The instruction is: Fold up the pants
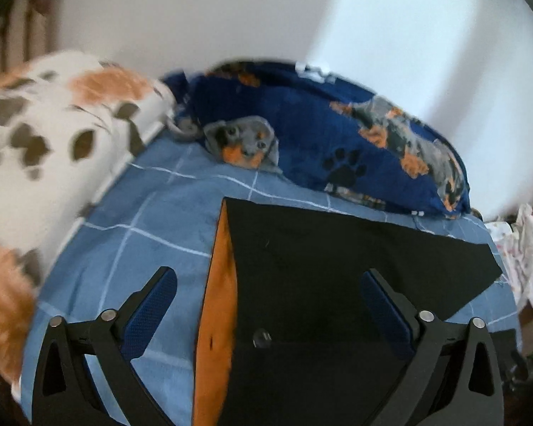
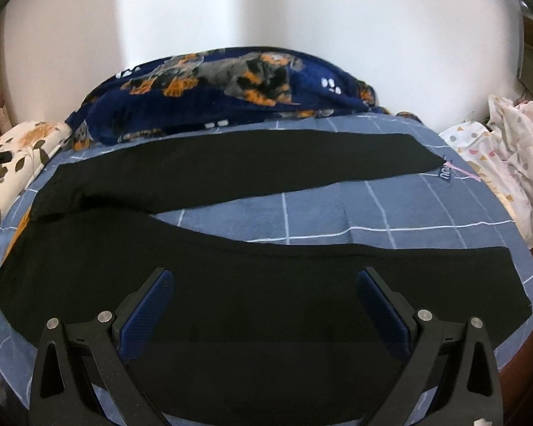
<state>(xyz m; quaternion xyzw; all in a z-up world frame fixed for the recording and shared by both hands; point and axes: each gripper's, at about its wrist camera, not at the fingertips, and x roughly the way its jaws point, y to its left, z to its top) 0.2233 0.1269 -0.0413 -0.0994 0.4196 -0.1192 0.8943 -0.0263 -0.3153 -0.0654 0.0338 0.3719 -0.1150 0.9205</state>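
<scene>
While the black pants lay spread flat across the bed, I held both sets of tongs above them with nothing gripped. In the right wrist view the two legs ran side by side toward the bed's right edge, one leg along the far side beside the dog-print blanket, the other near the front edge, with a wedge of blue checked sheet bare between them. The right tongs stood wide over the near leg, pads clear of the cloth as far as I could judge.

In the left wrist view the waist end sat toward the bed's left side, its orange lining showing along the open waistband, a small button just inside it. The left tongs also stood wide, one finger over bare sheet, the other over black fabric, straddling the waistband edge. A floral quilt lay along the left edge, and loose pale laundry was heaped beyond the right edge.

I judged the work at its opening step: the garment laid out, no fold yet made. The next move called for both tongs to drop, pinch one leg at the waist and near the hem, and carry it over onto its twin, keeping the edges matched.
</scene>
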